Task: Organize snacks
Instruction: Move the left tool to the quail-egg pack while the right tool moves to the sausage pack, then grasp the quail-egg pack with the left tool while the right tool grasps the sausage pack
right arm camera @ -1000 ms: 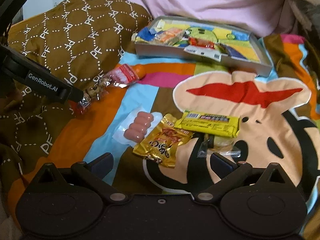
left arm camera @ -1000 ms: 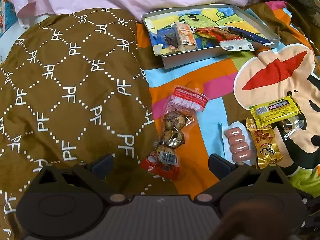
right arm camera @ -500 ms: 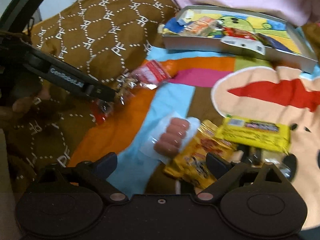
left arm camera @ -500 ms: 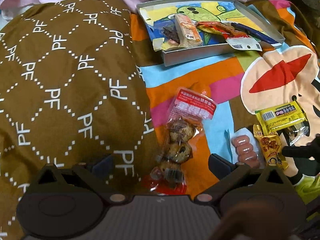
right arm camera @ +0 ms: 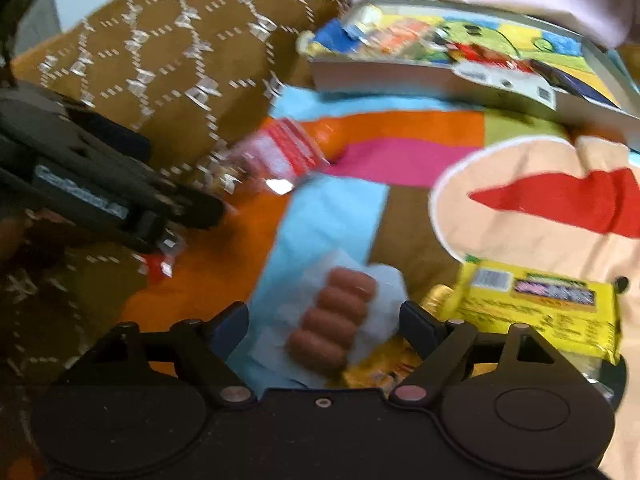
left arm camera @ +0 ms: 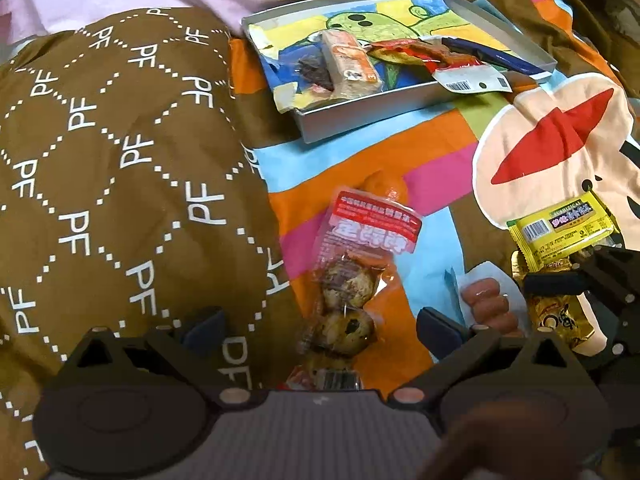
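left wrist: left gripper (left arm camera: pixel 320 320) gaped, straddling red skewer pack (left arm camera: pixel 352 280); far tray (left arm camera: pixel 372 116) held wrapped snacks | right wrist: right gripper (right arm camera: pixel 324 320) gaped around sausage pack (right arm camera: pixel 332 320); yellow bar (right arm camera: pixel 536 312) right

Even indoor light; fisheye bending at edges; right wrist view motion-blurred, left sharper.

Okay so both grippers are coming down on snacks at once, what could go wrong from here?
The right gripper straddles the sausage pack, which overlaps the gold packet and yellow packet; closing could snag those too. The left gripper is over the egg skewer pack; a pinch might only catch its slippery film. The two grippers sit close together, so they could bump while lifting toward the tray.
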